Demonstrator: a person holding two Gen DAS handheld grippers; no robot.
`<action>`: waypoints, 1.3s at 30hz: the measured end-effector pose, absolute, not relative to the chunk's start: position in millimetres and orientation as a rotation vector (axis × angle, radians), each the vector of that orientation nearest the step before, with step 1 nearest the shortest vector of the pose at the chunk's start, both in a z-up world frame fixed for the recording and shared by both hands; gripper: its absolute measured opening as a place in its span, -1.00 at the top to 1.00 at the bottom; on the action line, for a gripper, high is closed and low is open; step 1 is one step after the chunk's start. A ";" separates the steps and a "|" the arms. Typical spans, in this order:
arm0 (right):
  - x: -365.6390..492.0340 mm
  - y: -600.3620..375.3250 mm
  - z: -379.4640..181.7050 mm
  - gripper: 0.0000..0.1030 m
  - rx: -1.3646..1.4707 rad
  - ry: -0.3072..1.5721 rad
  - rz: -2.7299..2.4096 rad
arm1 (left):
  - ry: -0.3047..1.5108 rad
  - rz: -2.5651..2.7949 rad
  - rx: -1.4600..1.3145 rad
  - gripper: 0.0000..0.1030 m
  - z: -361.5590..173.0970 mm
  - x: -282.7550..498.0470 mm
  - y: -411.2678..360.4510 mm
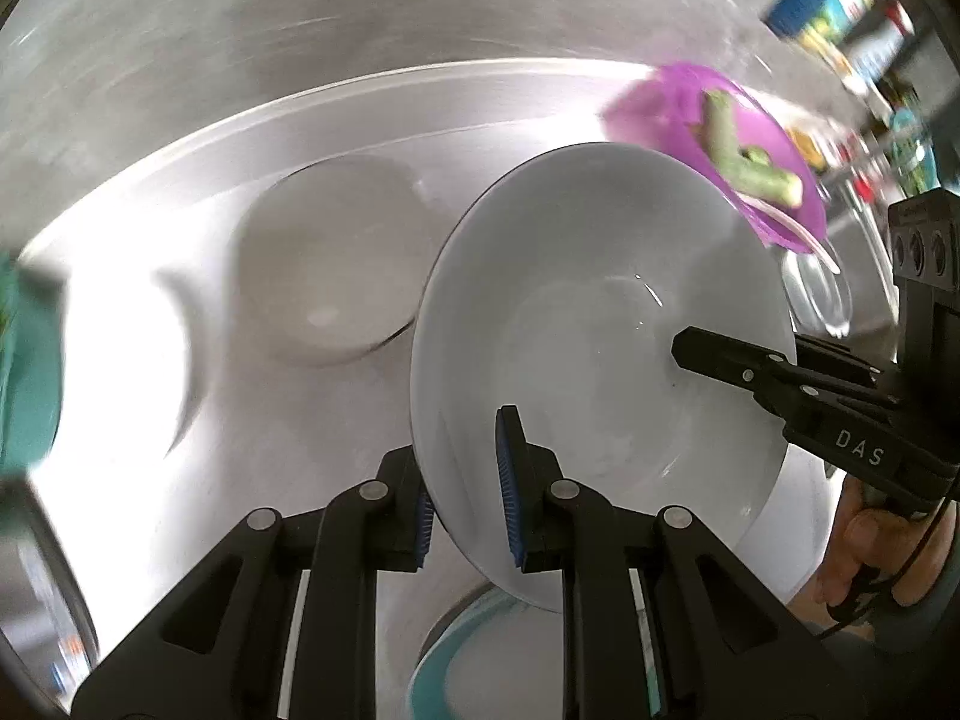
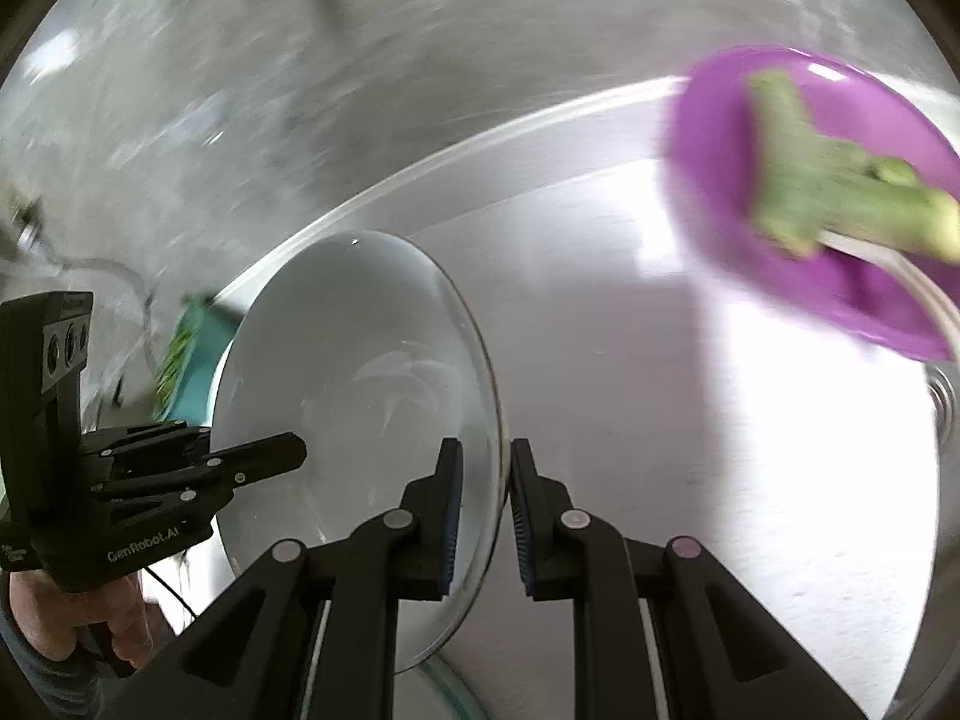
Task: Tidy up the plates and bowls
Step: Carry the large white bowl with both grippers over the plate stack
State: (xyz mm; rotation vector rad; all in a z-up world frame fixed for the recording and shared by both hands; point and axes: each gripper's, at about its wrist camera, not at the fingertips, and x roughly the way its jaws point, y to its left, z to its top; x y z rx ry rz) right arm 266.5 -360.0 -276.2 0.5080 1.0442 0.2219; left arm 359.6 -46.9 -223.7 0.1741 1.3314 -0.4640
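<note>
White deep plate [image 1: 600, 324] hangs tilted between your grippers, left gripper [image 1: 465, 504] and right gripper [image 2: 486, 516] each pinching its rim; you're mid-carry, so next find a level resting spot.

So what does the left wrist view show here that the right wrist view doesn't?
Only the left wrist view shows a second pale bowl resting on the steel surface, a teal-rimmed dish below the held bowl, and blurred packages at the upper right. Only the right wrist view shows a wire at the left. Both show the white bowl, held tilted with the left gripper and the right gripper clamped on opposite sides of its rim, and the purple dish holding something green.
</note>
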 end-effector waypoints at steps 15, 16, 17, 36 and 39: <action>272.8 -146.6 -282.2 0.64 0.350 1.151 0.442 | 1.355 -0.275 -0.061 0.68 -229.6 270.2 184.2; 270.8 -135.9 -284.3 0.64 0.343 1.160 0.448 | 1.360 -0.270 -0.075 0.68 -231.7 263.9 194.0; 263.1 -131.1 -286.4 0.64 0.336 1.167 0.453 | 1.365 -0.265 -0.088 0.68 -234.6 258.1 203.4; 235.2 -62.9 -347.3 0.65 0.255 1.287 0.482 | 1.427 -0.228 -0.166 0.68 -312.3 190.6 270.2; 233.5 -63.1 -346.8 0.65 0.256 1.274 0.488 | 1.424 -0.221 -0.167 0.68 -316.3 197.7 269.6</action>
